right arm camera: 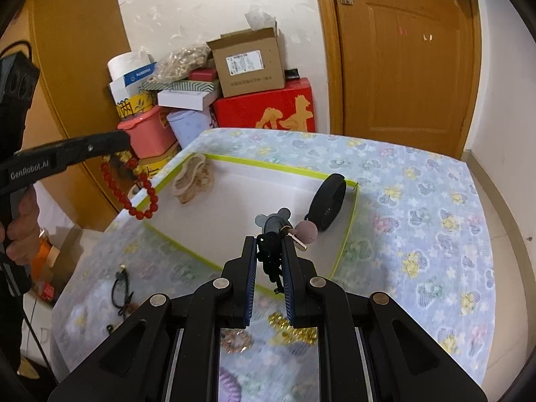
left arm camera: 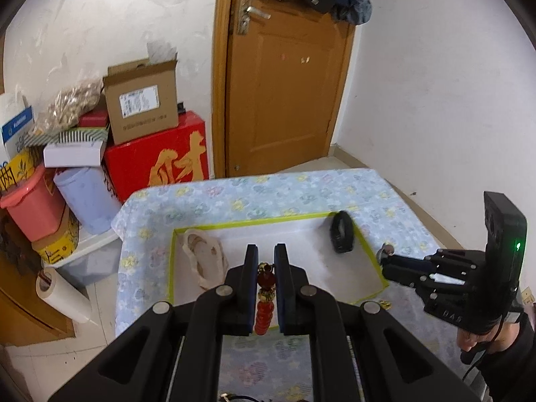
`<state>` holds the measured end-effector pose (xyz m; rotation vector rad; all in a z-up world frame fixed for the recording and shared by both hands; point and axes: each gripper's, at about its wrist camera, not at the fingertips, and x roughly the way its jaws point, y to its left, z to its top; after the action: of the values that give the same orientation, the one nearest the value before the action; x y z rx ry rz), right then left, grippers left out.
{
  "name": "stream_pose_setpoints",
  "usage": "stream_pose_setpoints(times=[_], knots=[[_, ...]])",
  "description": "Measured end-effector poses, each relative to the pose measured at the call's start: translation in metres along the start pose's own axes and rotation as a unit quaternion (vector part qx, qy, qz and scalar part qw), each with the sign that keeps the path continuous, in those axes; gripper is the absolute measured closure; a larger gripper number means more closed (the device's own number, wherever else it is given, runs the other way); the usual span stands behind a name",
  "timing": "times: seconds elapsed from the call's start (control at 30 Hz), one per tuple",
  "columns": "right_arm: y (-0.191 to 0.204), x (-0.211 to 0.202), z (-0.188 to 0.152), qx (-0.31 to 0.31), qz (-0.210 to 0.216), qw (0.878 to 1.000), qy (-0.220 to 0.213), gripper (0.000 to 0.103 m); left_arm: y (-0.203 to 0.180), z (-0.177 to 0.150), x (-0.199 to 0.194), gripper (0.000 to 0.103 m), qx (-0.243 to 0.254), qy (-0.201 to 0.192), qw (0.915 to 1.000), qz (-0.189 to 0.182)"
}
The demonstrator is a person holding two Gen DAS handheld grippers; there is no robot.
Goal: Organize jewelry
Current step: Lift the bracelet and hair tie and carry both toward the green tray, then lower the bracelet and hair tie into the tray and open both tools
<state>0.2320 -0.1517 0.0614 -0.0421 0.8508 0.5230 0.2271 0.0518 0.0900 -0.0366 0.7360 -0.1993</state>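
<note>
left gripper [left arm camera: 266,268], marked "GenRobot.AI", clamps red bead bracelet [right arm camera: 134,187] above white tray [right arm camera: 268,187] | right gripper [right arm camera: 270,254] clamps mouse keychain [right arm camera: 278,224] over tray

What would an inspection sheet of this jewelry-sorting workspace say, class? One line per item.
Surface: flowered cloth on the table.
Job's things: white tray holds a beige bracelet and a black band; gold pieces and a black cord lie on the cloth.
Clutter: stacked boxes and tubs beside the table.
Grippers: left gripper shut on red bead bracelet; right gripper shut on grey keychain.
Cables: nothing clearly seen on the table.
Surroundings: wooden door, white walls.
</note>
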Motion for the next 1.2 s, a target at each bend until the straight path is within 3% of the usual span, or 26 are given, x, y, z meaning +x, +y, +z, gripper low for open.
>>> stream_pose_setpoints(times=[0.57, 1.0, 1.2], knots=[[-0.021, 0.064, -0.008, 0.017, -0.014, 0.998, 0.065, 0.088, 0.047, -0.033, 0.058, 0.093, -0.034, 0.058, 0.9975, 0.021], [-0.017, 0.068, -0.006, 0.008, -0.021, 0.997, 0.077, 0.087, 0.049, -0.051, 0.076, 0.093, -0.022, 0.083, 0.9958, 0.032], [-0.015, 0.067, -0.006, 0.006, -0.024, 0.997, 0.076, 0.081, 0.047, -0.053, 0.077, 0.093, -0.019, 0.083, 0.9959, 0.03]])
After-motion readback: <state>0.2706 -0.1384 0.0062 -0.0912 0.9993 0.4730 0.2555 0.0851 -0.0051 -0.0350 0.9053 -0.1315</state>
